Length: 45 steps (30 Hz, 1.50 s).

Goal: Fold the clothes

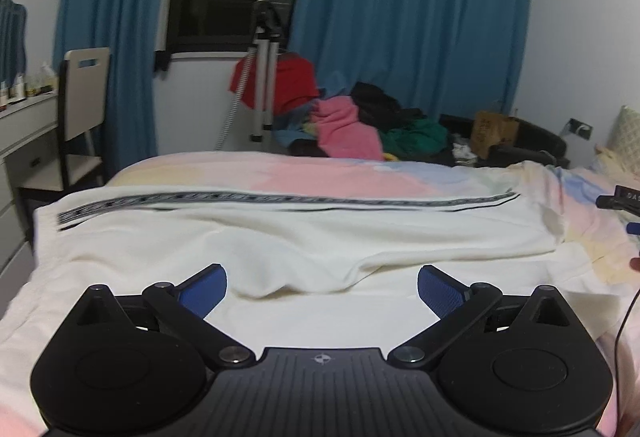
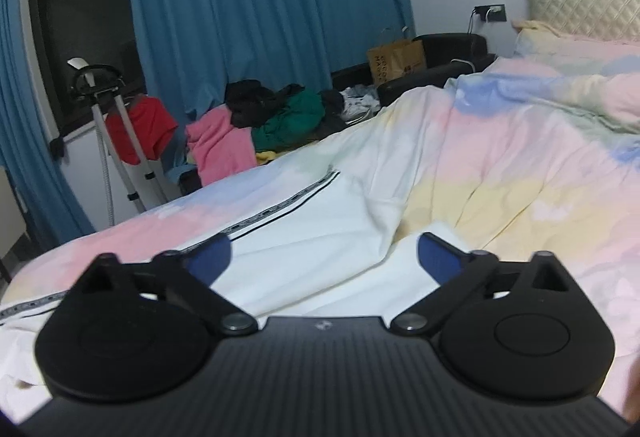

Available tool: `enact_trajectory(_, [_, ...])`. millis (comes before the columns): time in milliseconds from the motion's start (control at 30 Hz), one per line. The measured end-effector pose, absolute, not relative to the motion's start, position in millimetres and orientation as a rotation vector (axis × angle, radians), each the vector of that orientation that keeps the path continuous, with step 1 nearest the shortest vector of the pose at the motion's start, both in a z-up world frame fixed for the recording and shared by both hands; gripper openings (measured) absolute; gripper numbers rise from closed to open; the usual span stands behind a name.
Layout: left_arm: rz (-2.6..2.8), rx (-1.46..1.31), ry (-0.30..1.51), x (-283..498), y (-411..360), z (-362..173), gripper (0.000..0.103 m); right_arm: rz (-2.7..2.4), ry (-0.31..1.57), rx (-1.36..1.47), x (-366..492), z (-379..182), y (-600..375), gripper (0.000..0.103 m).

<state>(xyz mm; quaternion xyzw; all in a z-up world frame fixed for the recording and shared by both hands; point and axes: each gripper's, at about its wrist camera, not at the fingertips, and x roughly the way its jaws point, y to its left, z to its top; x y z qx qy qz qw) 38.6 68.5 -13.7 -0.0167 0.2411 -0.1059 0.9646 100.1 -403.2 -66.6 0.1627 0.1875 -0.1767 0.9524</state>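
Left gripper (image 1: pixel 322 291) and right gripper (image 2: pixel 324 261): jaws spread wide, nothing between them. White garment (image 1: pixel 280 237) lies flat across the bed (image 1: pixel 280 173) just beyond, likely laid out for folding.

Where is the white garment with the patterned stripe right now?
The white garment lies spread flat on the pastel bedspread, just beyond the open left gripper. In the right wrist view it sits left of centre.
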Motion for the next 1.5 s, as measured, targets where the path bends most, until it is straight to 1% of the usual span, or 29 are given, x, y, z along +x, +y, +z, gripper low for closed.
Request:
enact_trajectory(167, [-0.126,-0.050,0.504,16.9,97.9,-15.1,0.103,-0.403,0.417,0.328,106.9,-76.2,-412.0,0.103])
enact_trajectory(367, [-0.032,-0.106,0.513,15.1,116.5,-14.6,0.103,-0.461,0.431,0.348,109.1,-87.4,-429.7,0.103])
enact_trajectory(533, [0.048,-0.087,0.551,22.6,112.2,-21.7,0.103,-0.599,0.438,0.426,102.7,-99.9,-453.3,0.102])
enact_trajectory(667, [0.151,-0.064,0.574,29.1,112.0,-24.5,0.103,-0.739,0.400,0.508,86.0,-108.5,-476.6,0.102])
enact_trajectory(800, [0.294,-0.076,0.587,27.8,122.6,-20.2,0.103,-0.819,0.431,0.695,70.0,-129.7,-506.5,0.101])
enact_trajectory(833, [0.328,-0.117,0.574,25.7,131.8,-17.3,0.103,-0.825,0.445,0.760,66.2,-136.7,-514.3,0.099])
enact_trajectory(1000, [0.451,-0.361,0.500,5.8,189.8,1.8,0.103,-0.751,0.488,1.063,53.9,-171.0,-535.8,0.098])
enact_trajectory(1033, [0.460,-0.419,0.493,0.8,204.2,3.6,0.103,-0.739,0.488,1.098,52.3,-174.3,-536.8,0.093])
enact_trajectory(1067, [0.469,-0.478,0.485,-4.1,218.6,5.2,0.103,-0.729,0.486,1.129,50.8,-177.0,-537.6,0.086])
enact_trajectory(1100, [0.480,-0.539,0.490,-8.3,232.2,3.9,0.103,-0.716,0.484,1.148,51.1,-177.9,-536.7,0.083])
enact_trajectory(1167, [0.499,-0.657,0.496,-16.9,256.6,-0.5,0.103,-0.696,0.478,1.164,52.7,-177.5,-532.5,0.071])
enact_trajectory(1200, [0.506,-0.714,0.498,-21.4,267.5,-3.6,0.103,-0.688,0.475,1.166,53.7,-176.9,-530.5,0.069])
enact_trajectory(1233, [0.510,-0.754,0.503,-24.9,275.7,-7.5,0.103,-0.687,0.473,1.163,54.8,-175.9,-529.6,0.065])
enact_trajectory(1300, [0.518,-0.828,0.514,-31.0,290.6,-15.6,0.103,-0.687,0.469,1.157,57.0,-173.9,-528.1,0.048])
enact_trajectory(1367, [0.525,-0.896,0.528,-36.4,303.9,-24.4,0.102,-0.700,0.466,1.144,58.0,-170.8,-528.0,0.016])
enact_trajectory(1400, [0.525,-0.905,0.535,-37.3,305.9,-28.8,0.100,-0.710,0.461,1.130,57.1,-168.3,-528.5,0.012])
enact_trajectory(1467, [0.519,-0.920,0.562,-35.9,306.7,-37.6,0.095,-0.723,0.430,1.096,57.0,-161.8,-525.1,0.008])
enact_trajectory(1500, [0.501,-0.944,0.580,-33.8,307.8,-42.2,0.092,-0.726,0.411,1.081,56.5,-157.8,-523.7,0.008])
